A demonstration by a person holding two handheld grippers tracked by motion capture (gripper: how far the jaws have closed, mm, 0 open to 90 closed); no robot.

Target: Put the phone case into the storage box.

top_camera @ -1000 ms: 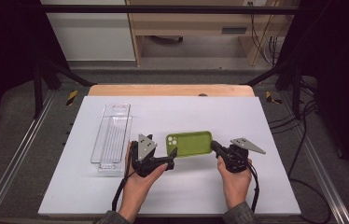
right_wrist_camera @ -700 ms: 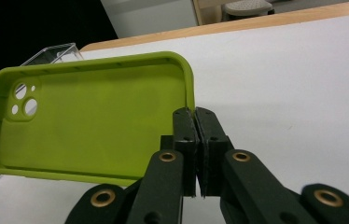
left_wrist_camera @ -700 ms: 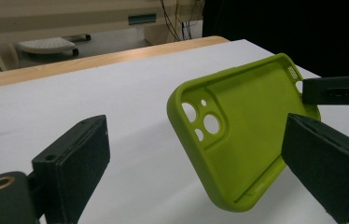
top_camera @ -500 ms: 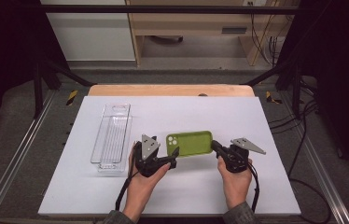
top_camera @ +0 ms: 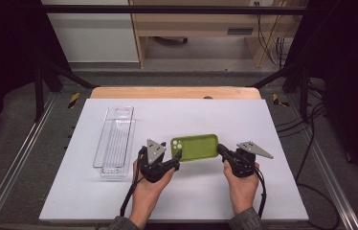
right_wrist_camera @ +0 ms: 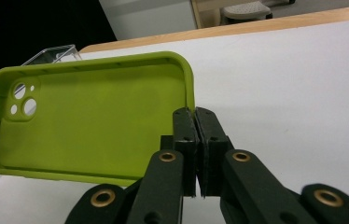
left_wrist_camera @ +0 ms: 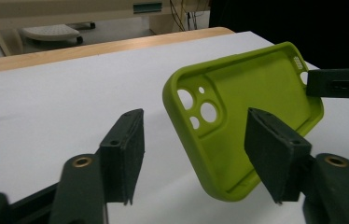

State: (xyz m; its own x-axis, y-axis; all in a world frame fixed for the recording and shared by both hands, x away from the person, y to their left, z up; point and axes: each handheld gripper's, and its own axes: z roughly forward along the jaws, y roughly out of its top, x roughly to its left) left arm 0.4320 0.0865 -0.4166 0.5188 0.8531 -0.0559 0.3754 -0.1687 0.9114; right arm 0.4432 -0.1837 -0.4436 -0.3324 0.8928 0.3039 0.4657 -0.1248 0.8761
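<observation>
A lime-green phone case (top_camera: 196,146) hangs just above the white table, its hollow side toward me, with the camera cut-outs at its left end. My right gripper (top_camera: 218,149) is shut on the rim of its right end (right_wrist_camera: 195,114). My left gripper (top_camera: 177,160) is at the camera end. Its jaws have just been closing, and the case's corner (left_wrist_camera: 252,102) stands between them (left_wrist_camera: 196,126). One pad is close in front of the case and the other stands well clear to the side, so neither presses on it. The right gripper's jaw tip (left_wrist_camera: 340,83) shows at the case's far end.
A clear plastic tray (top_camera: 115,141) lies lengthwise on the white table (top_camera: 263,120), left of my left hand, and its corner (right_wrist_camera: 51,55) shows behind the case. A wooden strip (top_camera: 177,92) runs along the far edge. Metal rails and cables flank the table.
The left gripper's jaws have narrowed around the camera end of the case. Both hands and the case stay where they were.
</observation>
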